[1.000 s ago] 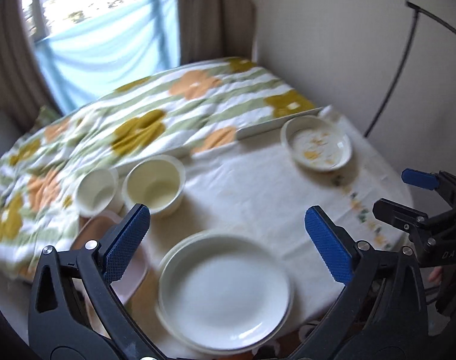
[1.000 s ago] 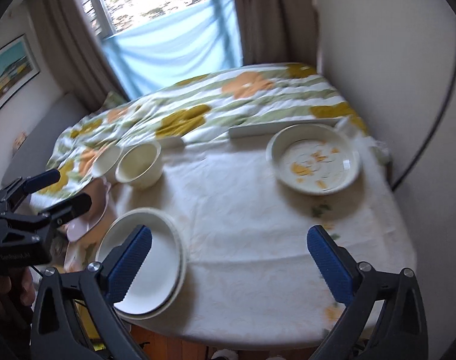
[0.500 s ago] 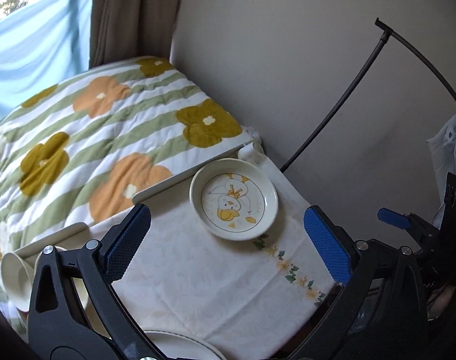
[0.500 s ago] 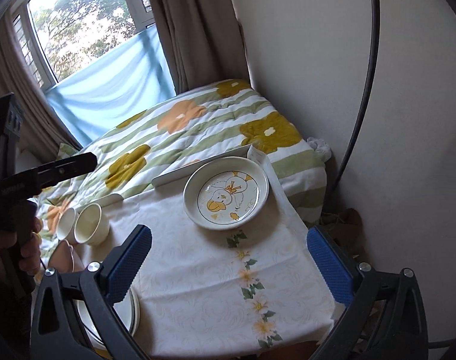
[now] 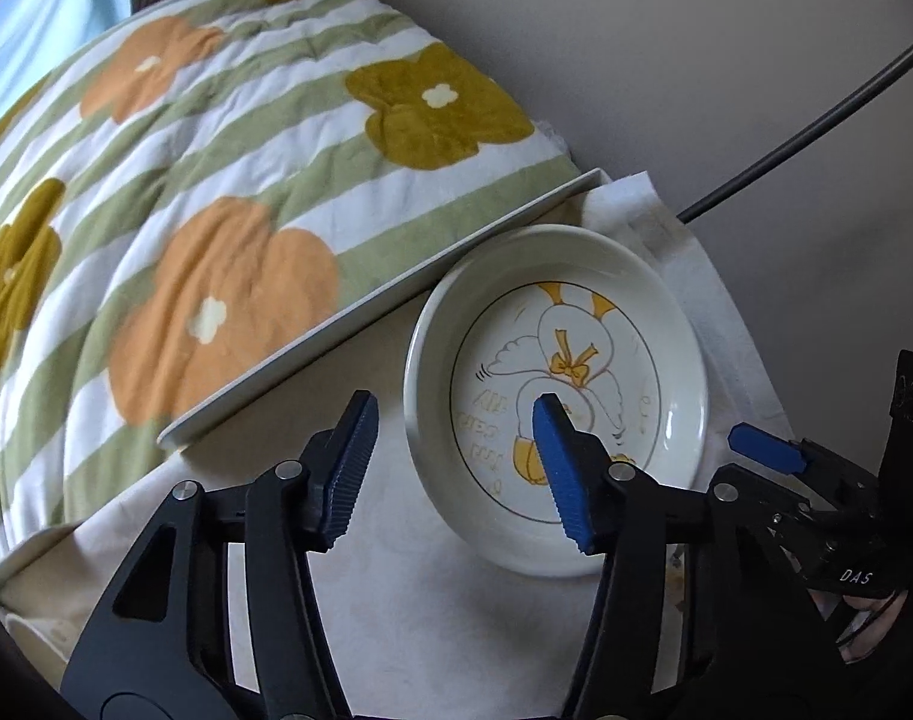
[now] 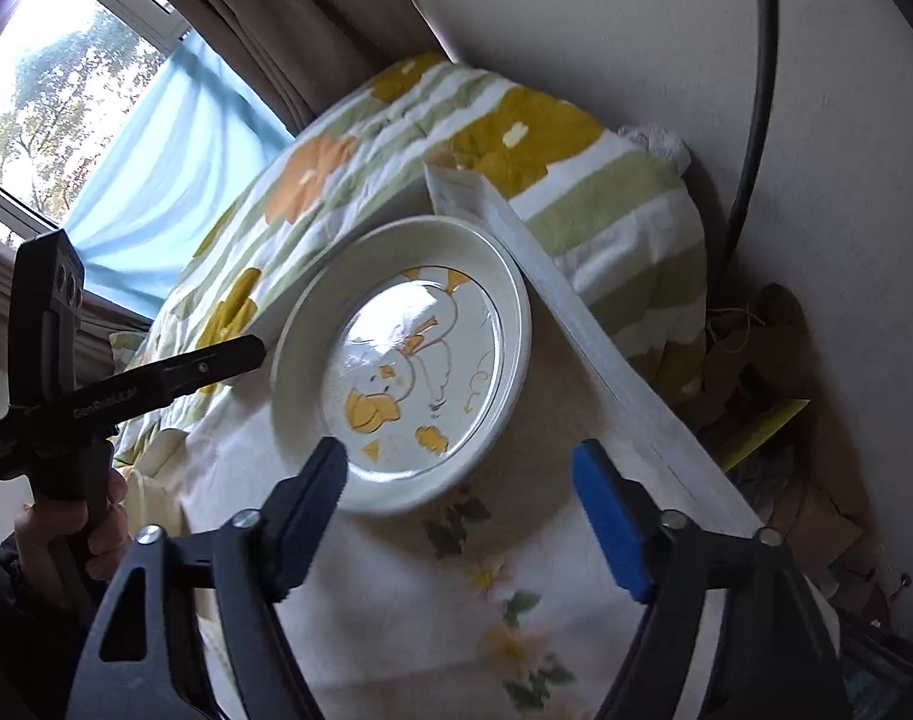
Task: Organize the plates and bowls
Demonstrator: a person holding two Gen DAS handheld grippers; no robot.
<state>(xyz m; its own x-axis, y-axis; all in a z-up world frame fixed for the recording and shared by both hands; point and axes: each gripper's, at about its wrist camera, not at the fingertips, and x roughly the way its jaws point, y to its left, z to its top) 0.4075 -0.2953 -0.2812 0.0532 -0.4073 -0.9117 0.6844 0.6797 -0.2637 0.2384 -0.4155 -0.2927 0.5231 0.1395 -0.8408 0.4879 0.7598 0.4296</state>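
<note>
The duck plate [image 5: 576, 372] lay flat on the cloth-covered surface [image 5: 456, 630], straight ahead of both tools and hard up against the white edge strip [image 5: 360, 324] that separated the surface from the flowered quilt [image 5: 216, 180] on the bed beyond.

The left hand-held gripper [image 5: 450, 468] was partly open and gripped nothing. Its right finger hung over the plate's printed well while its left finger sat outside the near-left rim, so the rim fell between the two pads. That straddle reads as a deliberate line-up for pinching the raised rim, the only part of a flat plate that two fingers can get hold of. Whether either pad touched the ceramic could not be told.

The right hand-held gripper [image 6: 462, 510] was also open and empty. It hovered just short of the plate's nearest edge, with its left finger over that edge and its right finger out over bare cloth. It looked placed to steady or support the plate from the opposite side.

The plate appeared not yet lifted, so the work was likely at the reach-and-grasp step. Since the strip blocked the far side, a near-rim grip seemed the sensible approach.
</note>
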